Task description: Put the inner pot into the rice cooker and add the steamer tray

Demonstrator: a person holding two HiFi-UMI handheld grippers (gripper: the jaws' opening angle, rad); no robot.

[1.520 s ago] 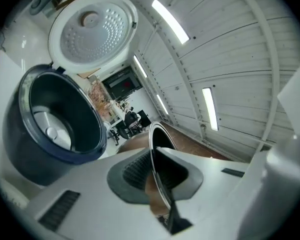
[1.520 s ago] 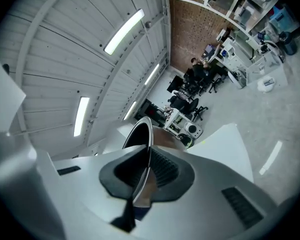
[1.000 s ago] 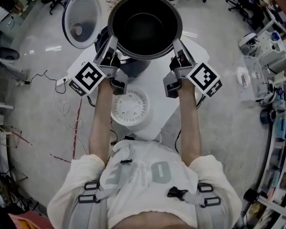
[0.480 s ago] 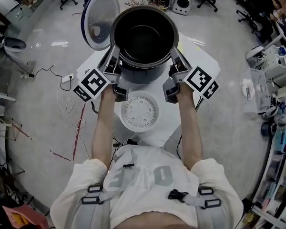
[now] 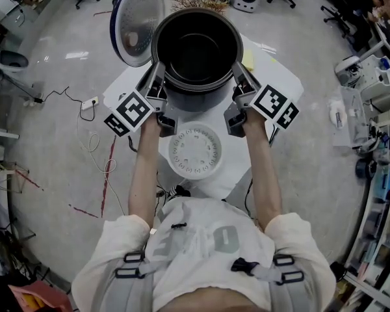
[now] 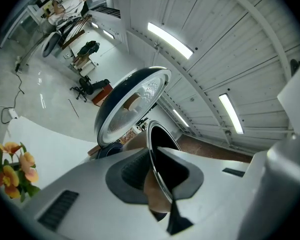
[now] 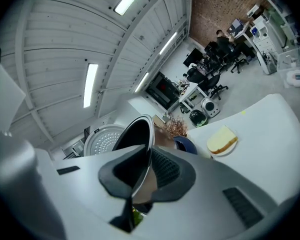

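The left hand-held gripper [image 5: 157,78] is pinching the left side of the inner pot's [image 5: 196,47] rim. In the left gripper view, its [image 6: 157,180] dark pads are pressed on either side of the thin metal edge of the pot [image 6: 160,134]. The right hand-held gripper [image 5: 238,78] clamps the opposite side of the rim in the same way, and the right gripper view shows its [image 7: 140,180] pads closed on the pot wall [image 7: 132,134].

The pot is carried between the two, mouth up and empty, directly over the dark blue rice cooker [image 5: 195,100]. The cooker body shows just below the pot on the near side. Whether the pot's bottom is already inside the cooker cannot be told.

The cooker's lid [image 5: 138,23] stands open at the far left, with its pale inner face turned towards the pot. It also shows in both gripper views [image 6: 132,104] [image 7: 102,139].

The white steamer tray [image 5: 195,151], round and dotted with holes, lies on the white bench [image 5: 276,80] just in front of the cooker, between the person's forearms. A pale yellow block on a small plate [image 7: 222,140] sits on the bench to the right of the cooker. Orange flowers [image 6: 12,166] show at the edge of the left gripper view.
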